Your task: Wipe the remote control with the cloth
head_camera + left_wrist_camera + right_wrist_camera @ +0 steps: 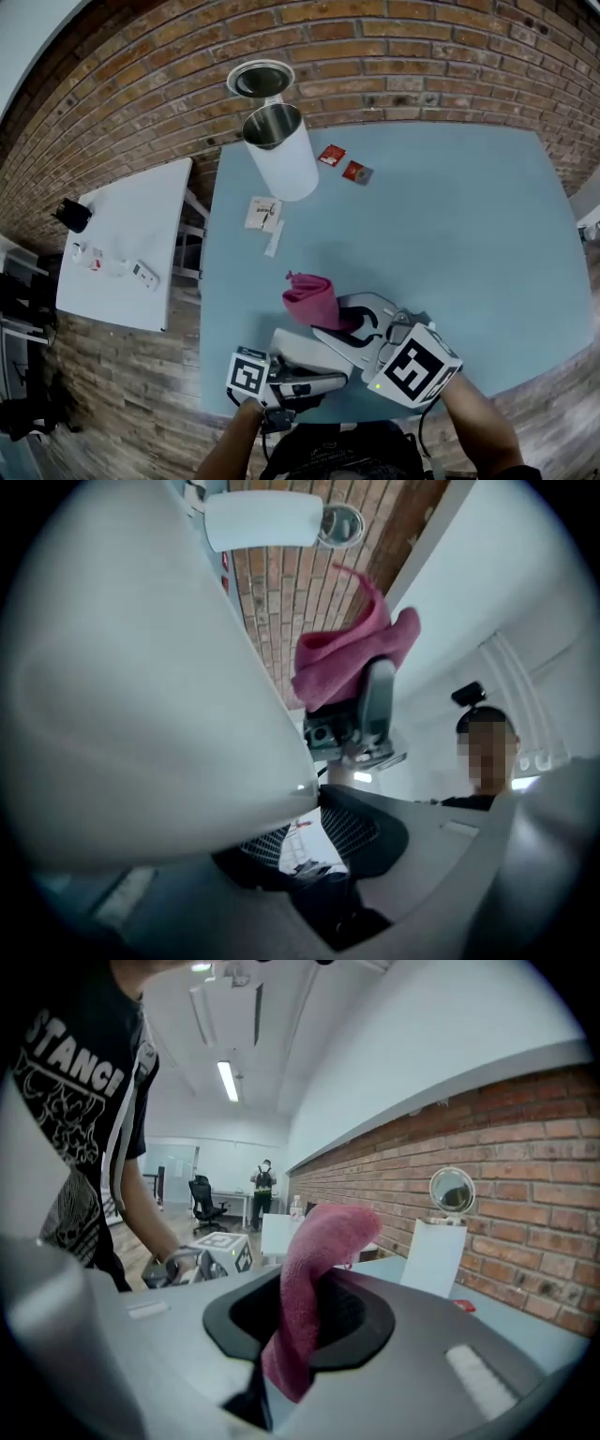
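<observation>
Two grippers low at near edge of desk (450, 234). Left gripper (321, 379), fingers clamped on white remote control (298, 349). Right gripper (343, 324), fingers pinching pink cloth (312, 298), just beside remote control.

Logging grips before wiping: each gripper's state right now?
Left gripper: cannot be told whether it grips the white object.
Right gripper: closed on the pink cloth.
</observation>
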